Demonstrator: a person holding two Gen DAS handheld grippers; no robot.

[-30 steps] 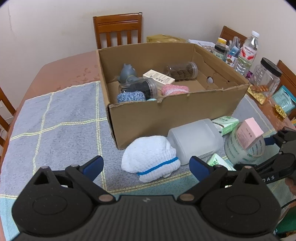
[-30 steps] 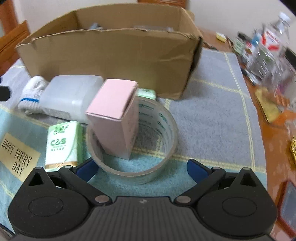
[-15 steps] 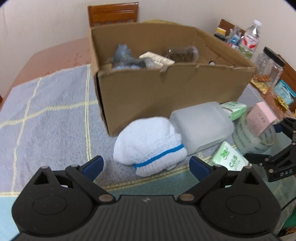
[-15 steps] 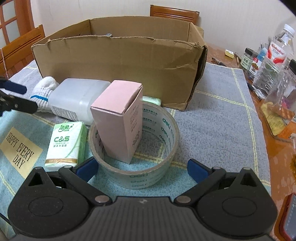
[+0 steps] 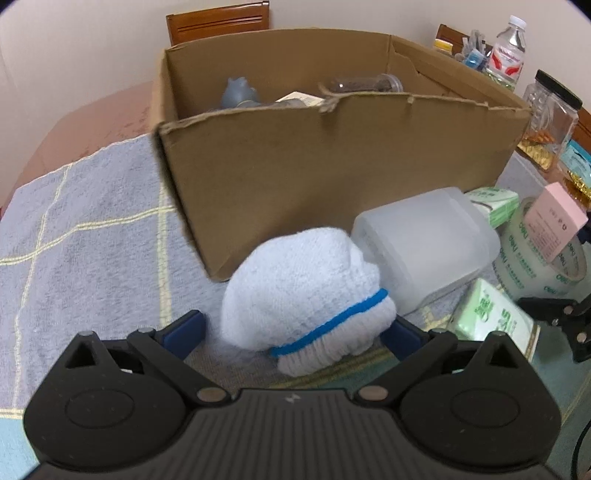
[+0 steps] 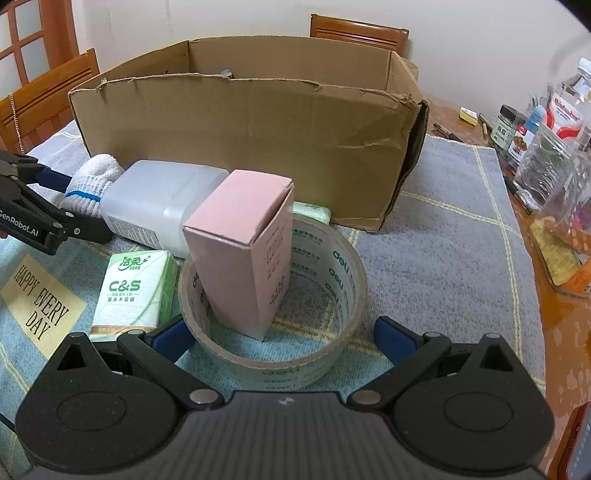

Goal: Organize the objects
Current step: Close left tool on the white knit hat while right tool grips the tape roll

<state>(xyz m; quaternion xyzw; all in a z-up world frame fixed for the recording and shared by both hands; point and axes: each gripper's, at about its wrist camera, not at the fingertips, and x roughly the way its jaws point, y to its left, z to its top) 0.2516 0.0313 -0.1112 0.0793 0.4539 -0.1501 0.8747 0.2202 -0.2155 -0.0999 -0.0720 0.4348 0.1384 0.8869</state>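
Observation:
A rolled white sock with a blue stripe lies in front of the cardboard box. My left gripper is open, with a finger on either side of the sock. Beside it lies a translucent plastic bottle. In the right wrist view a roll of clear tape lies flat with a pink carton standing inside it. My right gripper is open, its fingers flanking the near rim of the tape. A green tissue pack lies left of the tape. The left gripper shows at the far left.
The box holds jars, a grey figure and a small carton, partly hidden by its front wall. Bottles and jars crowd the table's right side. Wooden chairs stand behind the table. A second tissue pack lies against the box.
My left gripper has moved down and forward, so the sock now lies between its fingers. My right gripper has edged closer to the tape roll.

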